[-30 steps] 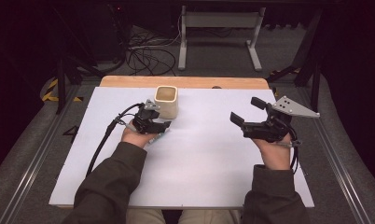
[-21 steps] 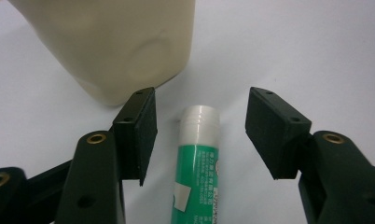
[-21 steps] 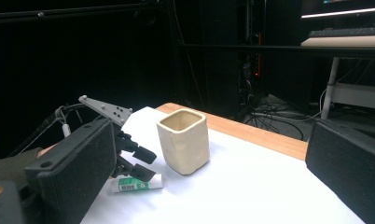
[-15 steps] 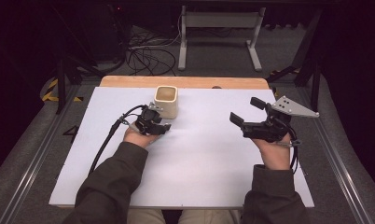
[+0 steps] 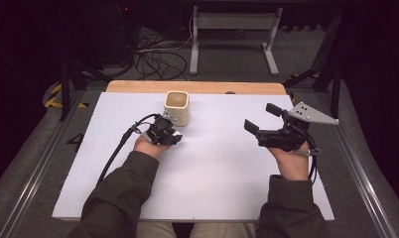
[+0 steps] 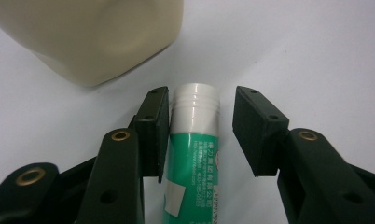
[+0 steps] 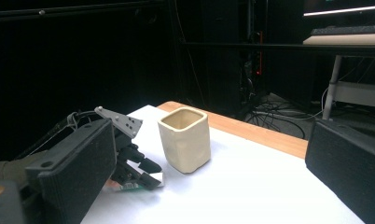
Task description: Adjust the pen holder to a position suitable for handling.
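A green tube with a white cap lies on the white table top, just in front of a cream square cup. My left gripper is low over the tube with a jaw on each side, and the jaws have just been closing. One pad touches the tube and the other stands a small gap off. My right gripper is raised at the right, open and empty, and faces the cup. In the right gripper view the left gripper sits over the tube.
A wooden strip runs along the table's far edge behind the cup. Cables and a metal stand are on the dark floor beyond. A black cable trails from the left gripper over the board.
The left gripper has shifted slightly beside the cup and its jaws look narrower. The right hand and gripper have kept still.
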